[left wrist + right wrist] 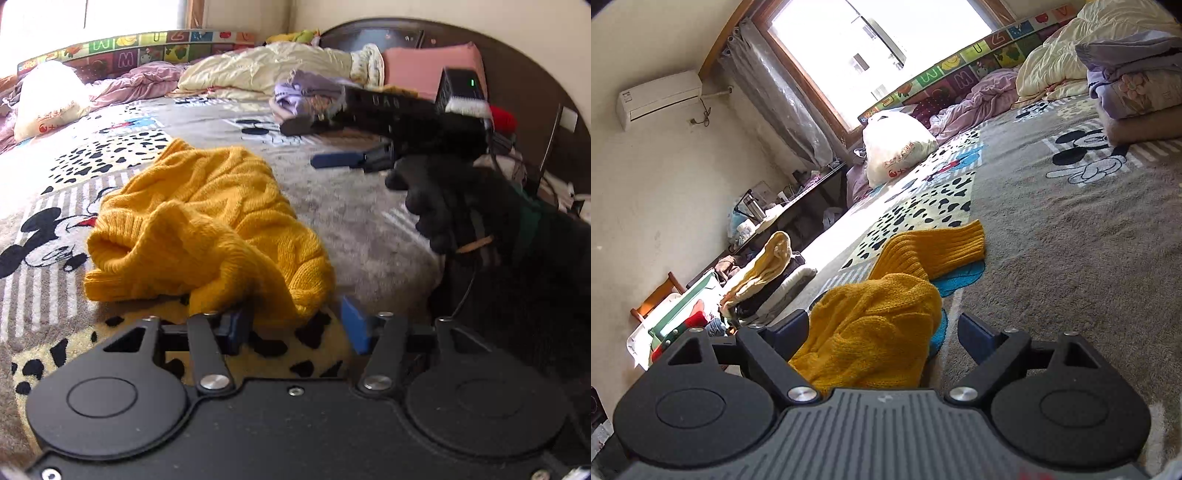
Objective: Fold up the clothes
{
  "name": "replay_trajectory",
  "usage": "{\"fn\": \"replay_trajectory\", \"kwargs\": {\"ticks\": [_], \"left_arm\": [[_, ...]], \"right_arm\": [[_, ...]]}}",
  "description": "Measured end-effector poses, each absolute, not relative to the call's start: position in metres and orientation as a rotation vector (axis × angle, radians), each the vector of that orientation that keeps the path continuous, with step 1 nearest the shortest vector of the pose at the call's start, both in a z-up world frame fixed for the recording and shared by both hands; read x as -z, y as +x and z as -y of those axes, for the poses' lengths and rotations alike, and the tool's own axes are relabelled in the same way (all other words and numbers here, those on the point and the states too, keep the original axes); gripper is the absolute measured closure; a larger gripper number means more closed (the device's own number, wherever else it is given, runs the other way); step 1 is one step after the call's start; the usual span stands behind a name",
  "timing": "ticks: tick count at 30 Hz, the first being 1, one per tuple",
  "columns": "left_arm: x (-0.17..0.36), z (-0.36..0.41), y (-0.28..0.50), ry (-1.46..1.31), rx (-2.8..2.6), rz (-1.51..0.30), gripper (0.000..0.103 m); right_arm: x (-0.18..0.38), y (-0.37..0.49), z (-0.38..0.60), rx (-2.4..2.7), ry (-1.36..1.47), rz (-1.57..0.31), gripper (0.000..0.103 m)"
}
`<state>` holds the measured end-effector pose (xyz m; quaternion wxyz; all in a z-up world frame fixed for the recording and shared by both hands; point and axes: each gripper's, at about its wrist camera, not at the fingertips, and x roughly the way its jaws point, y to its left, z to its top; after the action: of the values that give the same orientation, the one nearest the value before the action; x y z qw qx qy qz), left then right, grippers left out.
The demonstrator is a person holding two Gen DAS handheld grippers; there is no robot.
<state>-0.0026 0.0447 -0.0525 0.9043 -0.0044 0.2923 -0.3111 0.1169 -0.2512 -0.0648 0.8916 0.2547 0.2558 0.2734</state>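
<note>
Left wrist view low over the bed (pixel 369 229), facing the headboard, right wrist view facing the window, both near the yellow sweater (pixel 207 229).

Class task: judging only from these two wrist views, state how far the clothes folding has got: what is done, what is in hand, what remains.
Done: a stack of folded clothes sits further up the bed. In hand: the yellow knit sweater lies crumpled on the cartoon blanket, one sleeve flung out; the left gripper and right gripper both straddle its fabric, open. Left: flattening and folding it.
</note>
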Motion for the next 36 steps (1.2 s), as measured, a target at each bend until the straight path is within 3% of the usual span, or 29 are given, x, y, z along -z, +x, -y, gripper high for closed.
{"fn": "replay_trajectory", "kwargs": {"ticks": [5,10,20,21,24,25,33,36], "left_arm": [[0.035,-0.100,0.007,-0.389,0.629,-0.509,0.044],[0.040,-0.145,0.029,-0.705,0.402,-0.499,0.035],[0.071,-0.129,0.098,-0.681,0.159,-0.727,0.035],[0.073,-0.121,0.105,-0.660,0.166,-0.742,0.036],[0.067,-0.096,0.119,-0.514,0.175,-0.734,0.075],[0.062,-0.086,0.122,-0.469,0.183,-0.713,0.081],[0.013,0.023,0.134,-0.085,0.467,-0.507,0.084],[0.013,0.071,0.123,0.043,0.741,-0.527,0.082]], "right_arm": [[0.075,0.114,0.246,-0.543,0.488,-0.586,0.015],[0.082,0.117,0.246,-0.429,0.402,-0.626,0.015],[0.096,0.128,0.251,-0.259,0.264,-0.683,0.015],[0.097,0.129,0.253,-0.255,0.273,-0.686,0.015],[0.097,0.133,0.267,-0.242,0.313,-0.682,0.014],[0.097,0.134,0.273,-0.237,0.328,-0.679,0.014],[0.090,0.130,0.342,-0.199,0.576,-0.615,0.009],[0.088,0.121,0.373,-0.200,0.690,-0.567,0.008]]}}
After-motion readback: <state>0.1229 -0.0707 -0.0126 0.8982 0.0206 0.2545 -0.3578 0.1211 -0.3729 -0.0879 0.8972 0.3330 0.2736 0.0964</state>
